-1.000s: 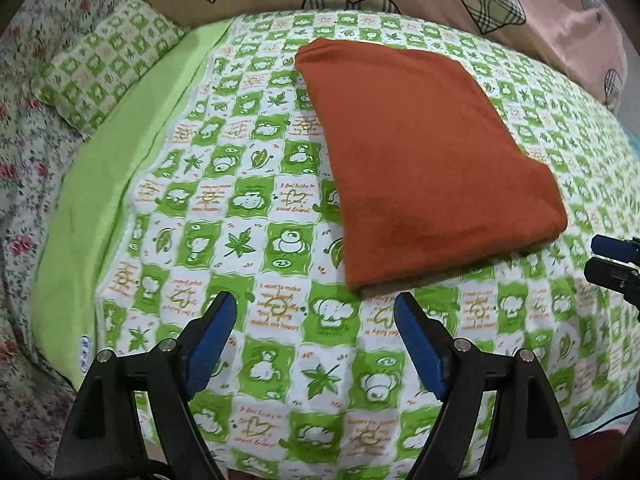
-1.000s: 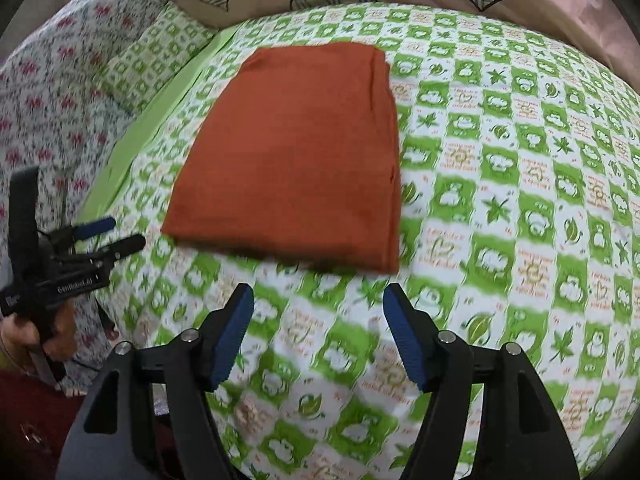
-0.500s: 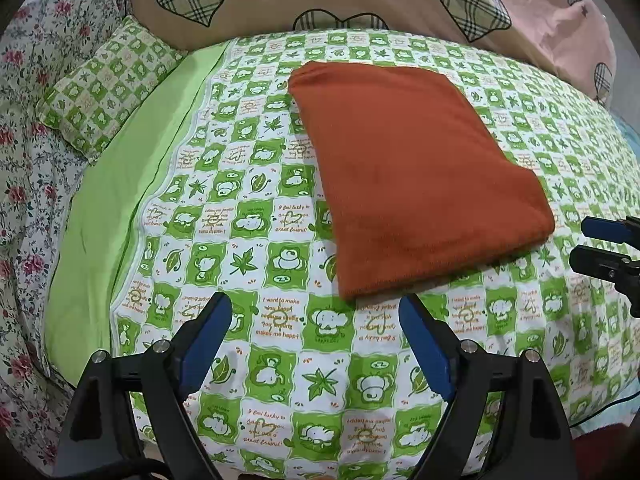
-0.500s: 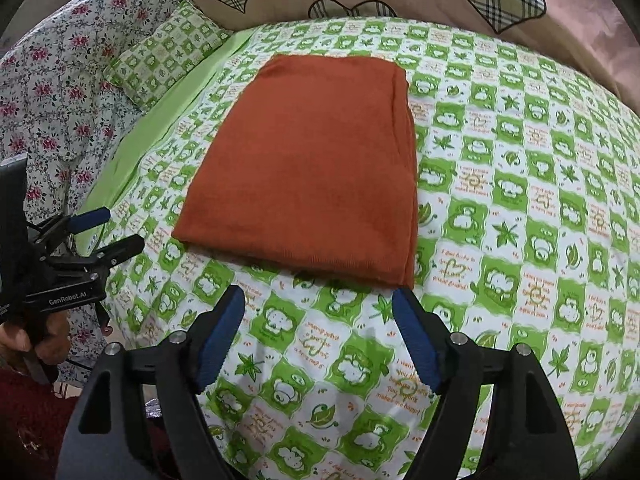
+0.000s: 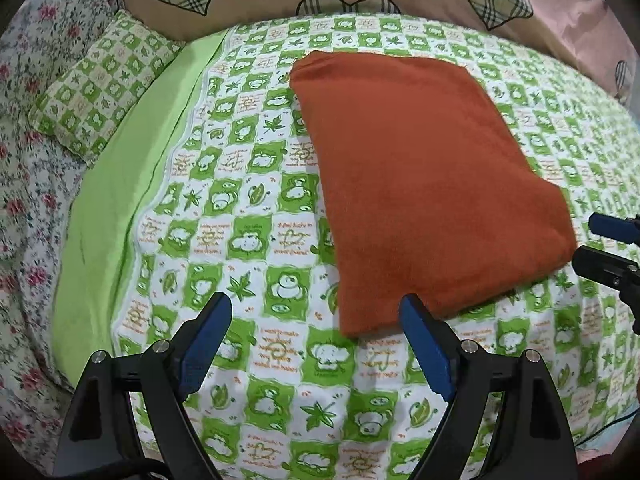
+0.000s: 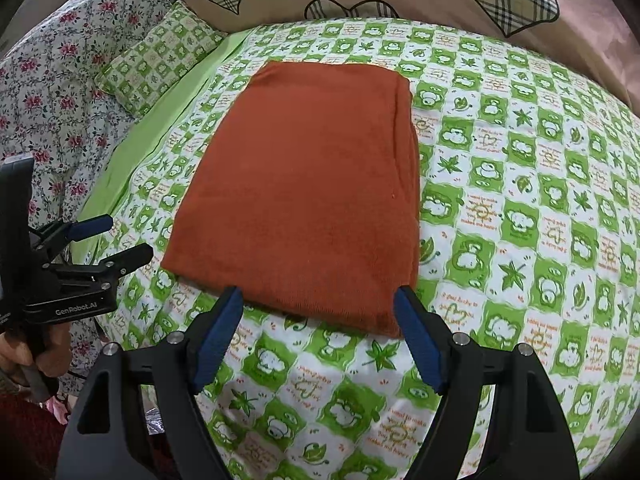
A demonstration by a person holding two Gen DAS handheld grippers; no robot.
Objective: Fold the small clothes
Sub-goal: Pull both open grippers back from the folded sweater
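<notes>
Right wrist view: cloth, rust-orange, lies folded flat at frame centre on the green check sheet; its near edge sits just past my right gripper, jaws spread wide, nothing between them
Left wrist view: same cloth runs centre to right; its near corner lies between the pads of my left gripper, jaws also spread, holding nothing
Left gripper seen again at left edge of right view, apart from the cloth, jaws parted; right gripper shows at right edge of left view
Pillow, upper left, well clear

Risks, as I judge them:
- pads pinching the top layer only, so the fold peels open on lifting
- pads catching the sheet under the cloth, dragging both
- uneven lift from two corners, skewing the next fold
- soft bed yielding under a push, so the pads slide over the edge and rumple it
</notes>
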